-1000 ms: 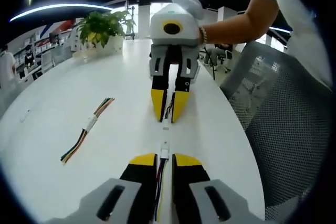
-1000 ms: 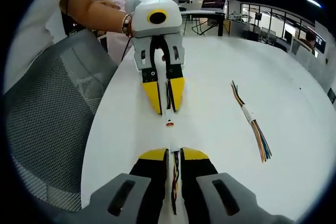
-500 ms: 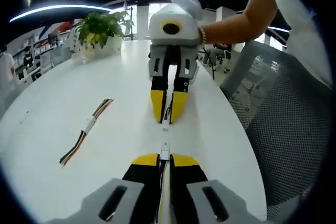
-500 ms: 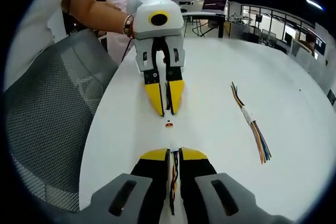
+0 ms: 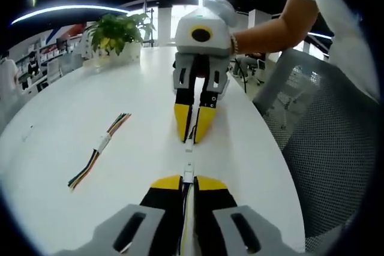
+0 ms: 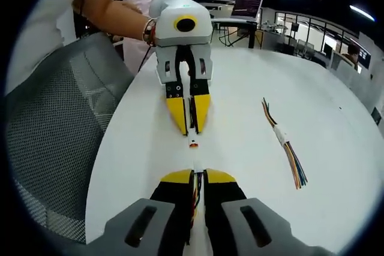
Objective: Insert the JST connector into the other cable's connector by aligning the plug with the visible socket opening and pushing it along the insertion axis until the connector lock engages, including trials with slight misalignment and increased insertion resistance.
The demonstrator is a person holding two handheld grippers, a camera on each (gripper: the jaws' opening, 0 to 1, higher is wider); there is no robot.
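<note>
My left gripper [image 5: 188, 181] is shut on a multicoloured cable whose white JST connector [image 5: 188, 174] sticks out past its yellow tips. Facing it, my right gripper [image 5: 192, 131] is shut on the other cable, with that cable's white connector [image 5: 189, 145] pointing back at mine. A small gap separates the two connectors, which are roughly in line. In the right gripper view, the right gripper [image 6: 198, 176] sits at the bottom, and the left gripper [image 6: 191, 129] holds its connector [image 6: 192, 143], which shows an orange face.
A spare cable bundle [image 5: 99, 145] [image 6: 283, 141] lies on the white table [image 5: 60, 112]. A grey mesh chair [image 5: 324, 136] [image 6: 48, 130] stands at the table edge. A potted plant [image 5: 117, 31] is at the far end. A person's forearm [image 5: 270, 28] holds the right gripper.
The left jaws have closed tighter on their cable. The right gripper has shifted slightly, and the connectors stay facing each other with a small gap.
</note>
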